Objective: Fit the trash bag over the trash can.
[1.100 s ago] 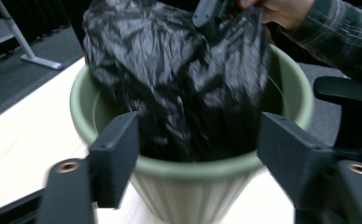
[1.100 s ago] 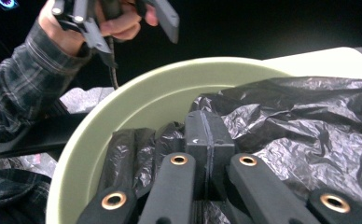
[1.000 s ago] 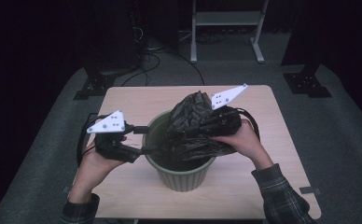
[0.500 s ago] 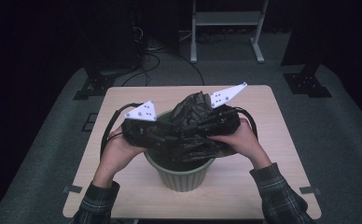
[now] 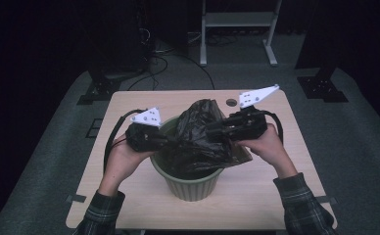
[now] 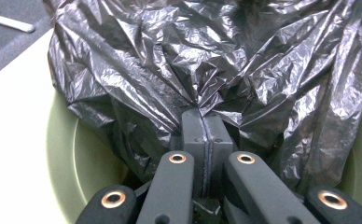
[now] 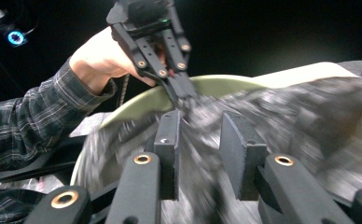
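Left tongs (image 5: 171, 141): closed flat on a pleat of the bag; in the left gripper view, pads (image 6: 206, 135) pressed together with film gathered between them. One second ago stood clear at the bin's left rim, holding nothing; half a second ago reached in over the bin; now drawn back toward the left rim with the film in their grip.

Bag (image 5: 202, 134): black film, crumpled, heaped over the mouth of the bin, partly inside, right edge spilling over the rim. Now stretched leftward from the pinch point; folds radiate from the left tongs.

Bin (image 5: 190, 186): green, upright, at mid-bench; inner wall visible on the left where the bag has not yet covered it.

Right tongs (image 5: 216, 128): set against the bag's right side, same station as one second ago. In the right gripper view, pads (image 7: 242, 154) stand apart with film blurred between them; no firm grip evident.

Bench (image 5: 124, 105): otherwise bare.

Meaning: judged to be lining the bin; grip now taken on the left, so opening the bag's mouth over the rim can begin. Rim not yet wrapped on either side.
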`<state>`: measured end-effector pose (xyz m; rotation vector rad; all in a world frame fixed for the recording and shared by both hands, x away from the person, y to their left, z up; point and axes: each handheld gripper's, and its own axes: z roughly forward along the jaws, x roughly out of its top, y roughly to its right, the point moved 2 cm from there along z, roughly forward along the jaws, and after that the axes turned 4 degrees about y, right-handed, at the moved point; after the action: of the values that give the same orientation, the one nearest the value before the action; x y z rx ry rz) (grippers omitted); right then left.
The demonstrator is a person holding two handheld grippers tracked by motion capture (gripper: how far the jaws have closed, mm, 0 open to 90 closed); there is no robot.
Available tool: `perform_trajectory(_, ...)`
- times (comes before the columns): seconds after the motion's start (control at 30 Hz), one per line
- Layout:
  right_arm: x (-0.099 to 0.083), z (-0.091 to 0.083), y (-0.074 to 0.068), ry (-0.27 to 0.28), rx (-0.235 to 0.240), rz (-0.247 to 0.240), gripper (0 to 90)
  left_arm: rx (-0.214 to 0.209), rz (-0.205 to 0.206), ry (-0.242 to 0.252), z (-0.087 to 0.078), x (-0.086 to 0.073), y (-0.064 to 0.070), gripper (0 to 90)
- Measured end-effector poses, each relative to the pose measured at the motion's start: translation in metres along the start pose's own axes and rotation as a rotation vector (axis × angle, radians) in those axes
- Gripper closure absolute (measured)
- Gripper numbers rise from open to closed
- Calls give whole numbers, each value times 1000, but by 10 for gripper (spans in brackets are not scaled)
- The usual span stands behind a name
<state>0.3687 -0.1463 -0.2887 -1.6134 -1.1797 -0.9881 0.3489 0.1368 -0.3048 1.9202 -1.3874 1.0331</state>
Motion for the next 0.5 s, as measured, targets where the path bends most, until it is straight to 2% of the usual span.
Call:
perform_trajectory(0.03, -2, -6, 1, 5, -14, 4, 680, -4, -4, 10, -2, -2, 0, 897)
perform_trajectory(0.07, -7, -20, 5, 13, -47, 15, 673, 2, -12, 23, -6, -5, -1, 898)
perform_trajectory(0.1, -7, -20, 5, 13, -47, 15, 673, 2, -12, 23, -6, -5, -1, 898)
perform_trajectory(0.2, -18, -36, 10, 18, -78, 46, 674, 7, -22, 33, -10, -9, -3, 897)
perform_trajectory(0.5, -27, -35, 17, 10, -93, 75, 674, 6, -26, 30, -12, -12, -3, 898)
